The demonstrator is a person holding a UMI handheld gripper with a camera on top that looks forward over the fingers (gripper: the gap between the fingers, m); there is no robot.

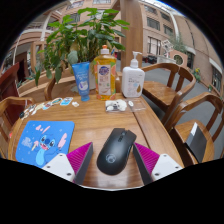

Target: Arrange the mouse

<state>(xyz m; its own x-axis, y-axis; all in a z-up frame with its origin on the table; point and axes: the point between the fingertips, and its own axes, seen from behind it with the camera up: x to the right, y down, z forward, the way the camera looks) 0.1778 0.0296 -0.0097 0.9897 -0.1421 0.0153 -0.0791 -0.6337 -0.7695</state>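
Gripper (114, 158) fingers stand wide apart, one on each side of the mouse (116, 150), their magenta pads (80, 158) facing inward. The mouse sits between them on the table (100, 118); the pads come close to its flanks, but whether either one actually touches I cannot tell from where I stand. It rests flat on the wood, so nothing suggests it is lifted.

It is a black mouse, smooth and rounded, with a matte shell and a faint sheen along its back. Its narrower front end points away from the fingers, toward the middle of the table. A scroll wheel may be there, but it is too dark to make out.

To the left of the mouse, near the left finger, lies a blue pad (43, 143) printed with small cartoon figures, flat on the wood and slightly askew to the table edge. Beyond the mouse, well apart from it, a yellow bottle (104, 73) and a white pump bottle (133, 78) stand upright beside each other, with a blue cup (81, 80) just to their left. A small pale object (117, 104) lies in front of the bottles. A leafy plant (78, 35) rises behind the cup. Wooden chairs (170, 85) stand along the right side of the table.
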